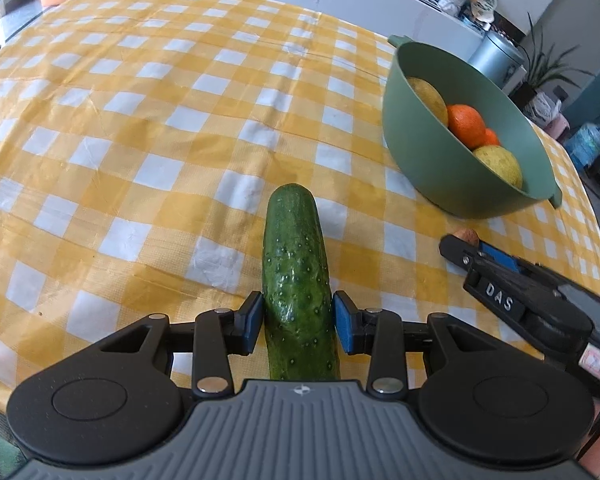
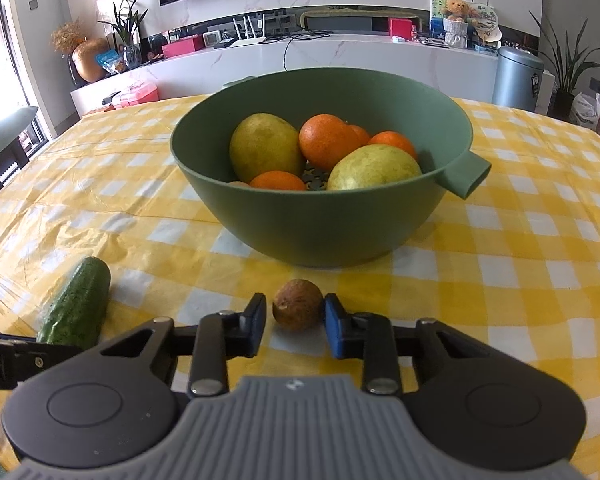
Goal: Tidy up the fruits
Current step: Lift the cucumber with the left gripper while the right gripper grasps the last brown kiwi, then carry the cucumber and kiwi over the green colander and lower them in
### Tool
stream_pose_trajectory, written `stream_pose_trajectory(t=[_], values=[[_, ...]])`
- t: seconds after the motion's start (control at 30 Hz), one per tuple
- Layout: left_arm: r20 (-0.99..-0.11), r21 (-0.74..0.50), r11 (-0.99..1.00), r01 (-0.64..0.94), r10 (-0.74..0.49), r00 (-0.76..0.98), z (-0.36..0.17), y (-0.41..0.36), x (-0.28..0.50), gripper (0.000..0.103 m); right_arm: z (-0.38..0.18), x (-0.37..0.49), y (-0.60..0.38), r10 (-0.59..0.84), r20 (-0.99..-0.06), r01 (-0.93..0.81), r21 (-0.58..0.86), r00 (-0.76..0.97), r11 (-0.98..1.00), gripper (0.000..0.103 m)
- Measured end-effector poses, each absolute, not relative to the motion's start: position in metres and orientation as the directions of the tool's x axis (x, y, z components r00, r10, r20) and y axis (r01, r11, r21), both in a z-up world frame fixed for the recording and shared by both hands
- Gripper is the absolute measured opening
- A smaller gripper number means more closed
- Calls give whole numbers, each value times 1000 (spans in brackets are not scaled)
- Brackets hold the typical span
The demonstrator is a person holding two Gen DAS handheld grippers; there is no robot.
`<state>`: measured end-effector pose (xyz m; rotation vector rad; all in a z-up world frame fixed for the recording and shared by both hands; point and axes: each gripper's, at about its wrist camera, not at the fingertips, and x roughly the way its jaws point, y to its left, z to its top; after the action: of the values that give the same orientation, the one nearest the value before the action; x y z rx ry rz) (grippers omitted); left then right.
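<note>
Green bowl (image 2: 324, 236) sits on the bench (image 2: 520, 240), which is covered in a yellow-and-white check cloth; already loaded with two large yellow-green fruits (image 2: 266, 146) (image 2: 374, 170) and several oranges (image 2: 328, 142), packed touching one another, a perforated insert visible in the gap between them at the bottom. Judged: the bulk of the sorting is done. Two items remain outside the bowl. Item one: a small round brown fruit (image 2: 298, 305), resting on the cloth just in front of the bowl, between the pads of the right tongs (image 2: 295, 320). Right tongs partly open; right pad looks to touch the fruit, left pad stands clear with a visible gap, so no grip yet. Item two: a cucumber (image 1: 298, 280), lying lengthwise along the axis of the left tongs (image 1: 296, 322), far tip pointing away over the cloth, well apart from the bowl and to its left. Left tongs narrowed around the cucumber's middle; left pad at its skin, a thin sliver shows by the right pad, so I cannot tell whether it is truly clamped or only bracketed. Whether the cucumber is resting on the cloth or lifted off it is also unclear. Remaining, as judged: close on both pieces, carry each to the bowl; room inside looks tight for the cucumber.
</note>
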<state>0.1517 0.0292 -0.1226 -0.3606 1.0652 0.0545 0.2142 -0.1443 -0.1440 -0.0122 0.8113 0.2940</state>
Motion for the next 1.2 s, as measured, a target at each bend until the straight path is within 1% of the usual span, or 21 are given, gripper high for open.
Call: stream_pose_trajectory(t=[0.03, 0.07, 0.37, 0.57, 0.73, 0.93, 1.2], values=[[-863, -272, 936, -223, -135, 487, -124, 31, 153, 42, -144, 214, -144, 252, -716, -264, 99, 651, 960, 24], [-863, -275, 935, -225, -137, 487, -124, 31, 153, 42, -144, 214, -144, 252, -715, -263, 98, 652, 960, 24], [-861, -263, 939, -220, -126, 492, -121, 29, 151, 41, -140, 209, -146, 265, -699, -273, 104, 664, 956, 24], [-841, -293, 933, -211, -146, 520, -107, 31, 151, 41, -129, 198, -147, 291, -670, -299, 107, 683, 948, 24], [-809, -329, 925, -192, -170, 563, -84, 31, 155, 41, -115, 189, -148, 321, -642, -322, 120, 697, 939, 23], [-754, -382, 912, -151, -213, 621, -52, 28, 169, 41, -87, 178, -149, 349, -585, -356, 108, 732, 928, 23], [-687, -408, 910, -70, -255, 680, -15, 12, 207, 41, -46, 191, -158, 355, -511, -378, 61, 783, 924, 23]])
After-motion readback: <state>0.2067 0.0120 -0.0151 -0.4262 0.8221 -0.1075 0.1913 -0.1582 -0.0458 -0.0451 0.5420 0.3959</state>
